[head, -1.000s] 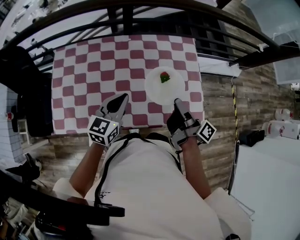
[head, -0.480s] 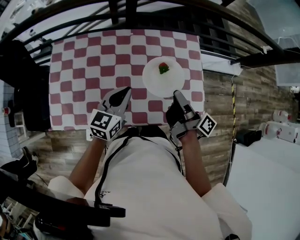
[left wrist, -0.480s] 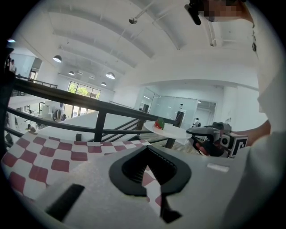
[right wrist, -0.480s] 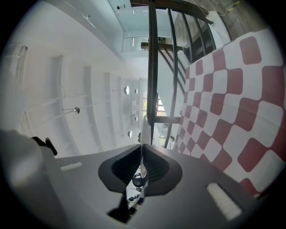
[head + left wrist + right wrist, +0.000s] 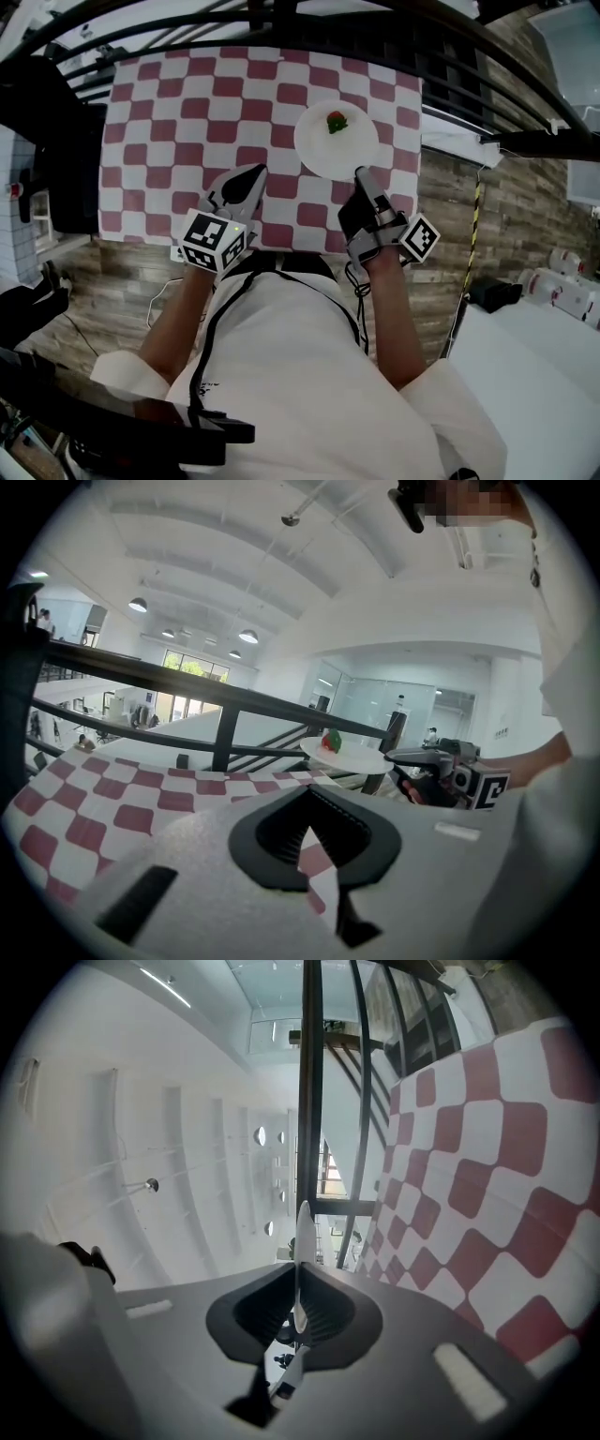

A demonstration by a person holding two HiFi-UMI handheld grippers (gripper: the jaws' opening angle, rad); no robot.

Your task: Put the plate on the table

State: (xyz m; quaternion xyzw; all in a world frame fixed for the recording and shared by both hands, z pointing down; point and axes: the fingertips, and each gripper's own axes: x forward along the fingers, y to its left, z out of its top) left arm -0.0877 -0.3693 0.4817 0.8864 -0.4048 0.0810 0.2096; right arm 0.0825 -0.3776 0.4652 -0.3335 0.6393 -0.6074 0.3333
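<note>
White plate (image 5: 323,152) held by right tongs (image 5: 361,174) over checkered table (image 5: 187,112).

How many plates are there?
1. The white plate, with a little red and green thing on it, is gripped at its near rim by the right gripper, over the checked table. No other plate shows; none seems hidden.
</note>
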